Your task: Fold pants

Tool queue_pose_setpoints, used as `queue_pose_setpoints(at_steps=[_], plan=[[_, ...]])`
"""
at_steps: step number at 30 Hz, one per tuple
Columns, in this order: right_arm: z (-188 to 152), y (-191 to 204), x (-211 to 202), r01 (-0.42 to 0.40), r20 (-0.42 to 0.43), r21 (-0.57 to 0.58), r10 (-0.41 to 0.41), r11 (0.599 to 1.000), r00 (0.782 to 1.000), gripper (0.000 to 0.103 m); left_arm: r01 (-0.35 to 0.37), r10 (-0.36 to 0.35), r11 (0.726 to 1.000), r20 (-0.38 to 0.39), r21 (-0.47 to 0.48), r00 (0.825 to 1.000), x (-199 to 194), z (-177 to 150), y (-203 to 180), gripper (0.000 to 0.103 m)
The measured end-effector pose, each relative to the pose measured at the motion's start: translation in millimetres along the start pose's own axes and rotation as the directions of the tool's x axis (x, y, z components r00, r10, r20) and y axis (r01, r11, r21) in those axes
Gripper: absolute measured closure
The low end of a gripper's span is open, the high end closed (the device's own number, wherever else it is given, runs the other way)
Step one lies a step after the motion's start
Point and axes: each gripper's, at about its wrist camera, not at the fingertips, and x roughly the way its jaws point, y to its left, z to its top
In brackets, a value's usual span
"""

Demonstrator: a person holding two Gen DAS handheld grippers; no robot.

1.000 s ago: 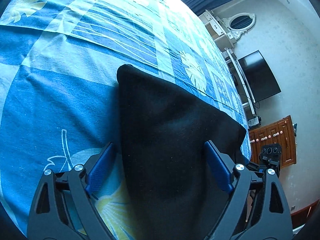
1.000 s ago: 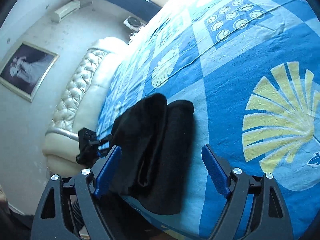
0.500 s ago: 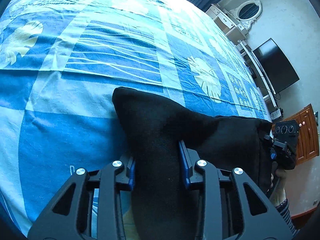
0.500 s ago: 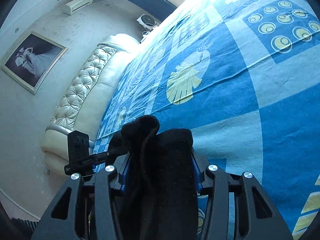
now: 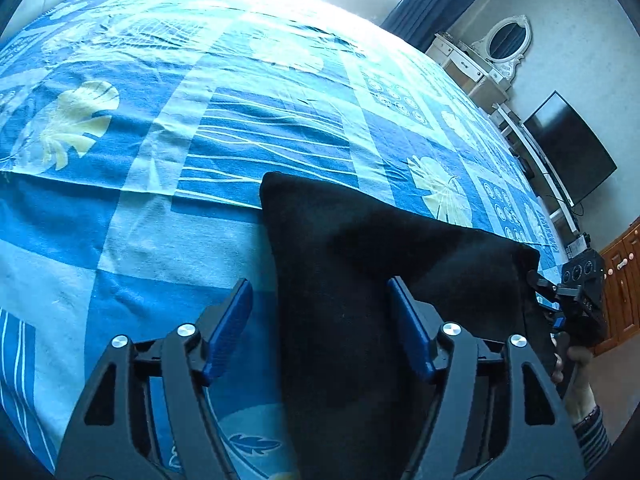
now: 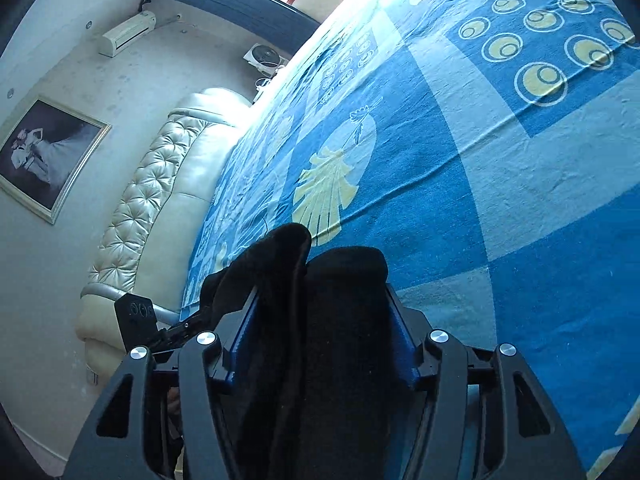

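The black pants [image 5: 360, 280] lie folded on the blue patterned bedspread [image 5: 200, 128] near its front edge. My left gripper [image 5: 320, 328] is open, its blue pads [image 5: 230, 320] standing either side of the pants' near end with a gap on the left. My right gripper [image 6: 320, 320] is shut on the other end of the pants [image 6: 340, 340], which bunch up between its blue pads. The right gripper also shows in the left wrist view [image 5: 576, 296] at the pants' far right corner.
A padded cream headboard [image 6: 152, 200] and a framed picture [image 6: 44, 156] are on the left in the right wrist view. A dressing table with mirror [image 5: 496, 52], a black TV [image 5: 568, 148] and a wooden cabinet [image 5: 620, 276] stand beyond the bed.
My left gripper, shut on the pants half a second ago, has opened. My right gripper closed on the pants a second ago and stays shut.
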Motion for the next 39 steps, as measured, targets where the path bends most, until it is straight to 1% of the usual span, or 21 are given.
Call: queue_pose_setpoints(at_steps=[1,3,4,6,8,11,14,15,16,19,22,24,26,29,30,32,36,39], plan=[[-7,5,-7,0.035,0.005,-0.014,-0.035,0.999,0.999,0.033,-0.030,0.030,1.000,0.011,0.000,1.000,-8,-7,-2,0.025],[-25,15,-20,0.097,0.013,-0.047,-0.097,0.994,0.995,0.032,-0.088,0.087,0.996,0.037,0.003,0.995,-26,-21,-9,0.021],[-34,19,-25,0.124,0.015,-0.060,-0.123,0.990,0.992,0.029,-0.125,0.124,0.992,0.051,0.009,0.991,-34,-30,-13,0.020],[-54,29,-37,0.194,0.031,-0.072,-0.192,0.978,0.981,0.027,-0.205,0.202,0.978,0.074,0.026,0.977,-50,-49,-22,0.016],[-72,37,-47,0.245,0.041,-0.094,-0.242,0.965,0.969,0.026,-0.252,0.248,0.967,0.090,0.039,0.965,-64,-68,-33,0.015],[-95,53,-55,0.342,0.056,-0.151,-0.338,0.927,0.940,0.025,-0.280,0.275,0.959,0.094,0.037,0.957,-82,-95,-50,0.012],[-114,73,-55,0.433,0.069,-0.265,-0.431,0.861,0.900,0.025,-0.301,0.298,0.953,0.077,0.021,0.951,-94,-113,-64,0.011],[-120,77,-56,0.449,0.076,-0.292,-0.447,0.844,0.891,0.025,-0.308,0.307,0.951,0.077,0.012,0.949,-98,-119,-67,0.011],[-126,79,-56,0.453,0.078,-0.305,-0.452,0.837,0.888,0.025,-0.318,0.316,0.948,0.075,0.010,0.946,-100,-124,-71,0.011],[-137,77,-58,0.458,0.077,-0.275,-0.455,0.845,0.887,0.024,-0.349,0.346,0.937,0.066,0.026,0.936,-107,-137,-83,0.011],[-143,74,-50,0.453,0.038,-0.252,-0.459,0.855,0.888,0.024,-0.385,0.383,0.923,0.090,0.010,0.919,-115,-146,-88,0.011],[-148,77,-47,0.454,0.040,-0.280,-0.462,0.846,0.886,0.024,-0.419,0.416,0.908,0.109,0.001,0.903,-118,-150,-88,0.011],[-152,82,-44,0.458,0.045,-0.319,-0.470,0.829,0.882,0.024,-0.456,0.451,0.890,0.118,0.014,0.885,-118,-152,-89,0.011],[-154,85,-43,0.452,0.043,-0.332,-0.466,0.828,0.884,0.024,-0.471,0.464,0.881,0.116,0.042,0.878,-117,-155,-93,0.011],[-154,85,-43,0.451,0.042,-0.330,-0.464,0.829,0.885,0.024,-0.469,0.462,0.882,0.119,0.047,0.879,-116,-155,-93,0.011],[-154,86,-44,0.453,0.045,-0.330,-0.465,0.828,0.884,0.024,-0.456,0.447,0.888,0.122,0.055,0.886,-116,-157,-95,0.011],[-154,84,-44,0.458,0.045,-0.326,-0.470,0.827,0.882,0.024,-0.448,0.440,0.892,0.114,0.059,0.891,-115,-159,-97,0.011],[-154,83,-43,0.456,0.039,-0.324,-0.470,0.829,0.882,0.024,-0.429,0.423,0.902,0.094,0.054,0.901,-114,-159,-97,0.011]])
